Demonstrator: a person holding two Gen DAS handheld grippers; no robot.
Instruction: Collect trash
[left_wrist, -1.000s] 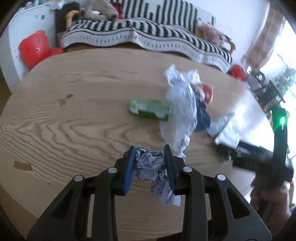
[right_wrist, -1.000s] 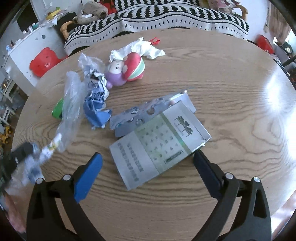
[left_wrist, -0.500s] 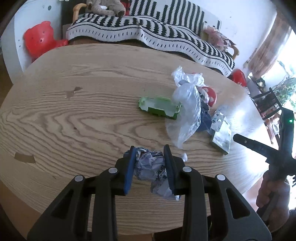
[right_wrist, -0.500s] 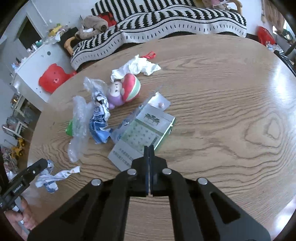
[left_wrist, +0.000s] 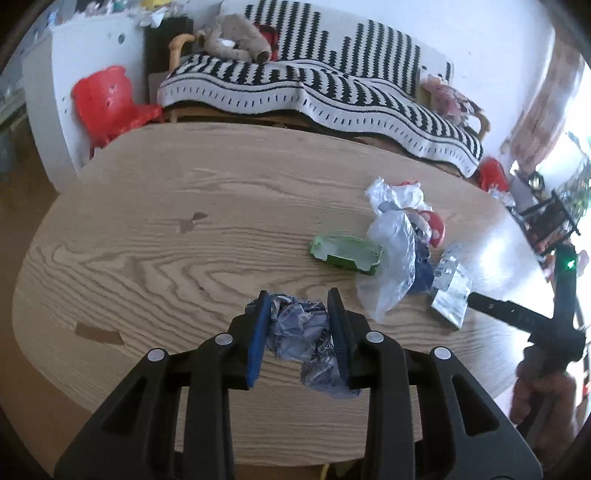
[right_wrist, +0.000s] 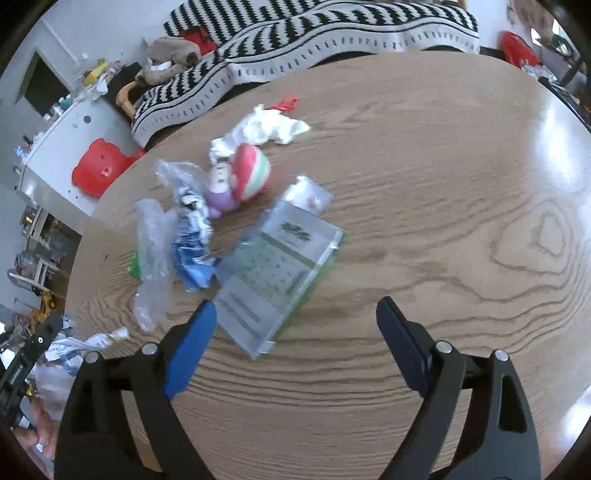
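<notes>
Left tongs (left_wrist: 297, 308): angled downward, blue pads pressed on both sides of a crumpled wrapper (left_wrist: 304, 338).
Right tongs (right_wrist: 295, 317): angled downward, jaws opening, standing wide apart, nothing between the pads.
Right hand (left_wrist: 543, 400): at the right edge of the left wrist view, wrapped around its tongs' handle.

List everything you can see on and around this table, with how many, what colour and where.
crumpled wrapper: one, grey-blue, between the left gripper's pads
clear plastic bag: one, transparent, table left
blue wrapper: one, beside the bag
green tray: one, mid-table
printed box: one, grey-green, ahead of the right gripper
toy: one, pink and purple
tissue: one, white, far side
table: one, wood
striped blanket: one, black-white, behind
left gripper: shut on wrapper
right gripper: opening, empty
</notes>
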